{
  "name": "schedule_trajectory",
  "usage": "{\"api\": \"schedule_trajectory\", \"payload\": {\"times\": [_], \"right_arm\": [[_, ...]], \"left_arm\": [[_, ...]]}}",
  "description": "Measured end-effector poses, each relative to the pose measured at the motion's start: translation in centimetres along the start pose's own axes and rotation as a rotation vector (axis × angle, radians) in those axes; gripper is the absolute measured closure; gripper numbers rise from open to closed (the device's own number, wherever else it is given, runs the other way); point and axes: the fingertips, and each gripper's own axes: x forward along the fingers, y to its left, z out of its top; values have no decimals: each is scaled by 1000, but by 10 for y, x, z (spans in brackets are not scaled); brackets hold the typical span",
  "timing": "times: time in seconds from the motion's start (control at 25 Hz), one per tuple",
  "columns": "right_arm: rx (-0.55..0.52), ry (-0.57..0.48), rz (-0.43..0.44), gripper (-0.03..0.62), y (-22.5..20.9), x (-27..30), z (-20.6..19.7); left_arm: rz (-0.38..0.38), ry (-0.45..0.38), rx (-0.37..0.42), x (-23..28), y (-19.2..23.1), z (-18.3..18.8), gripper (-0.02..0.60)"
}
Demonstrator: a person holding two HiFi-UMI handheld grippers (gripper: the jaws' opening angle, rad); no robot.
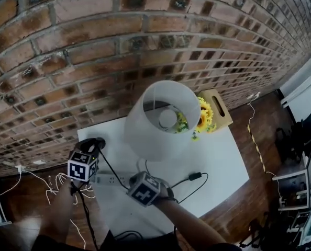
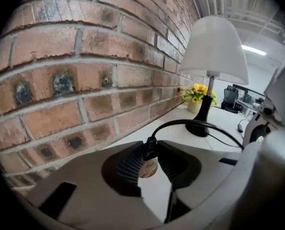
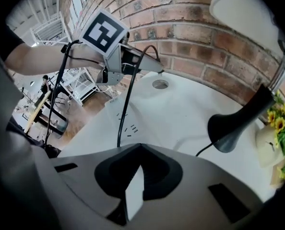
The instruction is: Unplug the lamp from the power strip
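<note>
Plug (image 2: 150,146) pinched by left gripper (image 3: 156,70), angled downward above table (image 3: 181,114).

Upright lamp (image 1: 160,120), white shade, black stem and base. White power strip (image 1: 111,180) flat near it, sockets up. Black plug (image 2: 149,148) out of strip, raised clear.

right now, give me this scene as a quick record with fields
left claw: shut on black plug, held above the table
right claw: tips together, at the power strip's near end
power strip: flat on white table, visible sockets empty
lamp: upright, beside the sunflowers
cable: arcs from plug towards lamp base
task state: plug looks already out of the strip
</note>
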Motion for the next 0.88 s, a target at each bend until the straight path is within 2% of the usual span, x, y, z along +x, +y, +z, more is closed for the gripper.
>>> {"api": "schedule_trajectory", "payload": {"times": [0.16, 0.28, 0.44, 0.56, 0.76, 0.88], "right_arm": [[36, -21, 41, 595, -4, -2, 1], [36, -20, 58, 595, -3, -1, 0], [55, -37, 69, 595, -4, -3, 3], [52, -35, 72, 595, -4, -2, 1], [38, -7, 73, 595, -3, 0, 1], [23, 19, 75, 595, -1, 1, 1]], "left_arm": [[16, 62, 45, 20, 5, -10, 462], [4, 106, 76, 29, 2, -20, 436], [-6, 143, 95, 34, 0, -28, 436], [-9, 156, 107, 36, 0, -31, 436], [-7, 167, 75, 34, 3, -40, 436], [-14, 157, 93, 33, 0, -37, 436]]}}
